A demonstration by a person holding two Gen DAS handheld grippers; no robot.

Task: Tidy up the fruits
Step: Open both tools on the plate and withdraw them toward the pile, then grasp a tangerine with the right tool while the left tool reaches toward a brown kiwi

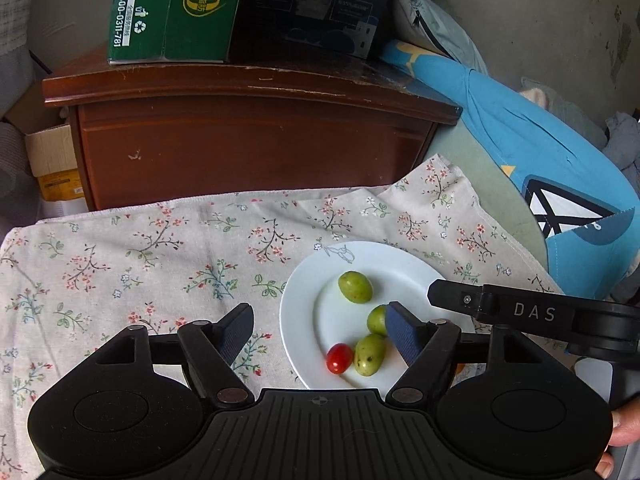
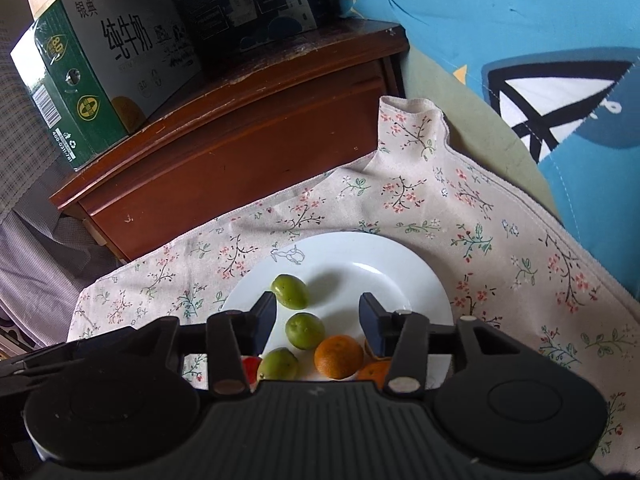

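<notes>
A lived-in home, likely a bedroom, is being shown. A worn wooden nightstand is being used to stack a green milk carton box and a dark box. A floral cloth is being spread beside a blue cushion, with clothing heaped behind.

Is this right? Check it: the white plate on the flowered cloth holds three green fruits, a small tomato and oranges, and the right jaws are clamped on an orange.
One thing is wrong: the right gripper clamps nothing. The right wrist view shows its jaws open and empty above the white plate, the orange lying free. The three green fruits, tomato and flowered cloth are as stated.
</notes>
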